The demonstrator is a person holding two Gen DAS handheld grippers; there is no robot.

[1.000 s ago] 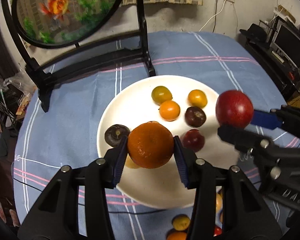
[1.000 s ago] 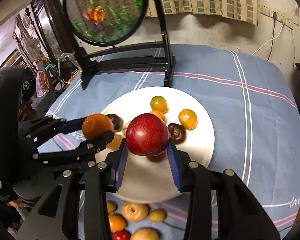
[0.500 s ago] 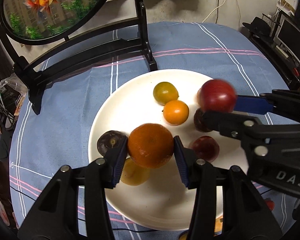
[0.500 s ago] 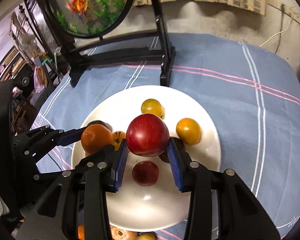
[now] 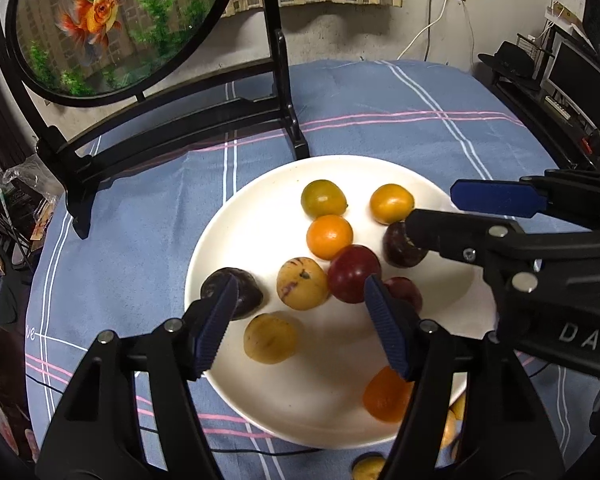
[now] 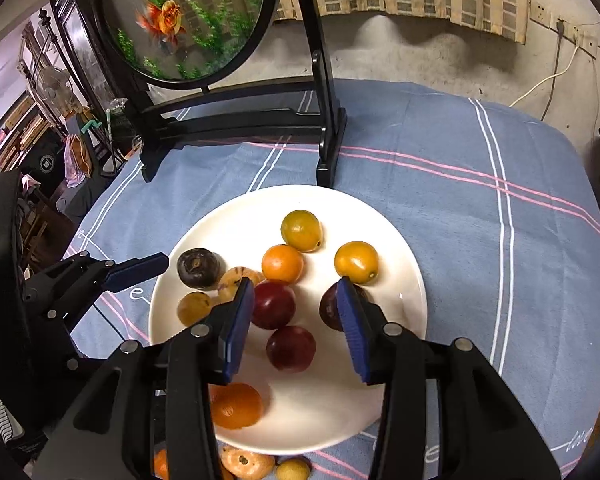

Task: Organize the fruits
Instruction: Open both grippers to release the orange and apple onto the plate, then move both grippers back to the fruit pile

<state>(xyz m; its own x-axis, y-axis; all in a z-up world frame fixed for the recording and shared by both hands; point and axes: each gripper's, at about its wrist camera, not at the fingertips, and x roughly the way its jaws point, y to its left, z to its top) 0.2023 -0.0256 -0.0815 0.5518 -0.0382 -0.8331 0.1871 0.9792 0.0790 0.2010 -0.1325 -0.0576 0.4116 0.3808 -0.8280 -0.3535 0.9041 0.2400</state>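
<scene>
White plate [image 5: 236,216] in the middle of the blue checked cloth [image 5: 380,128] has most of your fruit on it now, and both your grippers hang over it spread wide and empty: left gripper [image 5: 300,326], right gripper [image 6: 296,326].

Handling-wise, I'd guess all of it is light, round and smooth, so it'll roll if you nudge it. Grab across the widest part. The orange [image 6: 236,406] at the near rim looks firm. The dark red plums [image 6: 291,348] probably bruise, so go gentle.

More fruit sits on the cloth just off the near edge of the plate [image 6: 246,462], cut off by the frame and your own fingers, so I can't count it or tell what's what. The dark one at the right [image 6: 330,308] is half hidden behind a pad.
</scene>
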